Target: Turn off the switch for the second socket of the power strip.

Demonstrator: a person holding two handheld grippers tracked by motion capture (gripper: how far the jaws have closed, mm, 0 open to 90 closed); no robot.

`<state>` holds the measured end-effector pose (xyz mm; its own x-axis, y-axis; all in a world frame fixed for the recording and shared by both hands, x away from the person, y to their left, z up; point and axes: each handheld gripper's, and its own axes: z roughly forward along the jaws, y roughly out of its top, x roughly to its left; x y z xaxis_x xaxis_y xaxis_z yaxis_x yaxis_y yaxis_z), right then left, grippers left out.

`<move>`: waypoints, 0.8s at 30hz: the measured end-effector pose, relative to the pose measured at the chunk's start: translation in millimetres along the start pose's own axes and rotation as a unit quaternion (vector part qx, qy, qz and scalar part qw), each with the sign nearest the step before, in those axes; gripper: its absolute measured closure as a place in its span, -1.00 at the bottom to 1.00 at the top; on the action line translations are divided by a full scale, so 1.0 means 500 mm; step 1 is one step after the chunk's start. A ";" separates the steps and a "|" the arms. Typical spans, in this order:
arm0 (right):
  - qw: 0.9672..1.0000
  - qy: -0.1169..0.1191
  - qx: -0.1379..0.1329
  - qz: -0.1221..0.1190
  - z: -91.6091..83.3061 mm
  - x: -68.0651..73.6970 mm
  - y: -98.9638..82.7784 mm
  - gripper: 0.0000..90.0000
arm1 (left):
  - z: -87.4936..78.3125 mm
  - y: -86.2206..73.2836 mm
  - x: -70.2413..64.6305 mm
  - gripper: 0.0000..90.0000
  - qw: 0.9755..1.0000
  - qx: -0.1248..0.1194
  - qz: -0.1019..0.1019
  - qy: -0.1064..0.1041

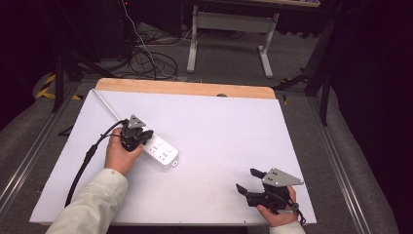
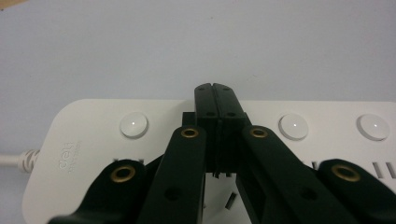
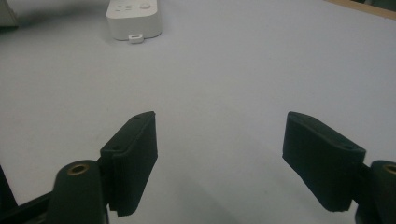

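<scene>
Table (image 1: 219, 122): white surface, wooden strip along the far edge.
Cord (image 1: 107, 105): white, runs from the table's far-left corner toward the power strip; seen entering the strip's end in the left gripper view.
Left hand (image 1: 118, 155): comes in from the near left in a pale sleeve, holds the left gripper; black cable trails off toward the near-left edge.
Left gripper (image 2: 215, 93): jaws pressed flat together with nothing between them, tips down over the power strip's top face between two round buttons; contact with the strip cannot be told.
Power strip (image 1: 163, 152): white, lies flat on the left half of the table, slanting from far left to near right; round buttons and sockets on top.
Right gripper (image 1: 247, 179): near right corner, just above the table, jaws spread wide and holding nothing, well apart from the strip.
Right hand (image 1: 277, 214): at the near edge, gripping the right gripper's handle.
</scene>
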<state>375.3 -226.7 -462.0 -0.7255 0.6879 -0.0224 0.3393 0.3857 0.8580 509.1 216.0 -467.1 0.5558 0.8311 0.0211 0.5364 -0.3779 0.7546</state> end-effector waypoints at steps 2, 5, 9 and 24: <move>1.000 -0.001 0.000 0.001 -0.001 0.000 -0.001 -0.40 | 0.000 -0.001 0.001 1.00 1.000 0.000 -0.007 -0.003; 1.000 -0.002 0.000 0.003 -0.003 0.000 -0.003 -0.40 | 0.001 -0.003 0.000 1.00 1.000 -0.001 -0.004 0.003; 1.000 -0.001 -0.001 0.004 -0.004 -0.001 -0.003 -0.40 | 0.000 -0.005 0.000 1.00 1.000 -0.004 -0.012 0.000; 1.000 -0.004 -0.003 0.004 -0.006 -0.002 -0.003 -0.40 | -0.062 0.025 -0.004 0.42 0.998 -0.055 -0.023 -0.023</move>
<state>373.5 -229.7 -461.7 -0.7185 0.6953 -0.0198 0.3413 0.3773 0.8609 495.1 222.4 -437.4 0.5613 0.8265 -0.0434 0.4905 -0.2899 0.8218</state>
